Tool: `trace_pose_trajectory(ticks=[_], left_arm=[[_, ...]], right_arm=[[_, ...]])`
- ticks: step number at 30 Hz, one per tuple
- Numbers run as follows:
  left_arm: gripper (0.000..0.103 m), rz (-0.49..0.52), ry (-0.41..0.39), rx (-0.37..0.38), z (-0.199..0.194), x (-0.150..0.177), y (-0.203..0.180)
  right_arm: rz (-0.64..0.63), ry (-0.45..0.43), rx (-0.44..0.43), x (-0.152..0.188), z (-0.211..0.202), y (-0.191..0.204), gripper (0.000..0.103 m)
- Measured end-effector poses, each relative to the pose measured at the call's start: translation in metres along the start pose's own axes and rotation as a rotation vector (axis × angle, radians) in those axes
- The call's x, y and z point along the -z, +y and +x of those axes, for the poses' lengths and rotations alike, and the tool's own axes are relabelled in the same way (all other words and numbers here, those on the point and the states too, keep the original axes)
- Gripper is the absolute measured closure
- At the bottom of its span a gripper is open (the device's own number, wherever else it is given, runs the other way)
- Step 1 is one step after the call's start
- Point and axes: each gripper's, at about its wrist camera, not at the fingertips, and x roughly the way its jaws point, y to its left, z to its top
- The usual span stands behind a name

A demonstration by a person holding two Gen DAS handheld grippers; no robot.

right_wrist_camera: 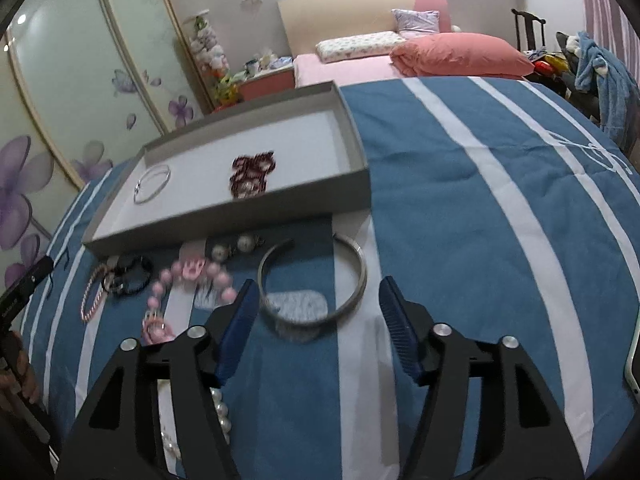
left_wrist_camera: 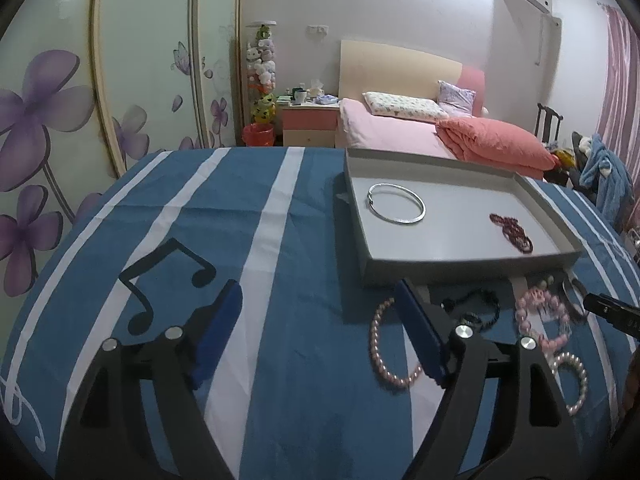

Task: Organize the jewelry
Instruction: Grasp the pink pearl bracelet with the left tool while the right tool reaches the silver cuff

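A grey tray (left_wrist_camera: 472,266) on the blue striped cloth holds a silver bangle (left_wrist_camera: 396,203) and a dark red bead bracelet (left_wrist_camera: 512,232). My left gripper (left_wrist_camera: 318,288) is open over bare cloth, left of a pink pearl bracelet (left_wrist_camera: 380,344) that lies against its right finger. A black bracelet (left_wrist_camera: 480,304) and pink beads (left_wrist_camera: 540,312) lie in front of the tray. In the right wrist view my right gripper (right_wrist_camera: 318,286) is open, and a silver open hoop (right_wrist_camera: 362,276) lies between and just ahead of its fingers, not pressed by either. The tray (right_wrist_camera: 240,220) sits beyond it.
Pearl earrings (right_wrist_camera: 232,248) and a white pearl bracelet (right_wrist_camera: 222,412) lie near my right gripper's left finger. A white flat object (right_wrist_camera: 632,360) pokes in at the right edge. Behind the table stand a pink bed (left_wrist_camera: 400,128) and a chair piled with clothes (left_wrist_camera: 600,172).
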Motion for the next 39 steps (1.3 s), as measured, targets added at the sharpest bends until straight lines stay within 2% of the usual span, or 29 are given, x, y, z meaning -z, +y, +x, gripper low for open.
trace_pose_trajectory(ticks=[8, 17, 19, 32, 33, 39], left_arm=[[0.025, 0.039, 0.036, 0.012, 0.004, 0.007, -0.015], [0.022, 0.085, 0.061, 0.025, 0.007, 0.013, -0.03], [0.021, 0.092, 0.072, 0.027, 0.009, 0.014, -0.032], [0.022, 0.127, 0.148, 0.023, 0.028, 0.019, -0.047], [0.023, 0.122, 0.15, 0.023, 0.029, 0.019, -0.045], [0.05, 0.077, 0.183, 0.029, 0.039, 0.015, -0.035]], right_arm=[[-0.054, 0.038, 0.071, 0.001, 0.013, 0.01, 0.033], [-0.106, 0.046, 0.113, -0.004, 0.023, 0.02, 0.033], [-0.126, 0.039, 0.134, -0.003, 0.024, 0.022, 0.036], [-0.12, 0.038, 0.132, 0.0, 0.02, 0.018, 0.036], [-0.12, 0.038, 0.132, 0.0, 0.019, 0.018, 0.036], [-0.121, 0.039, 0.132, -0.001, 0.02, 0.018, 0.036]])
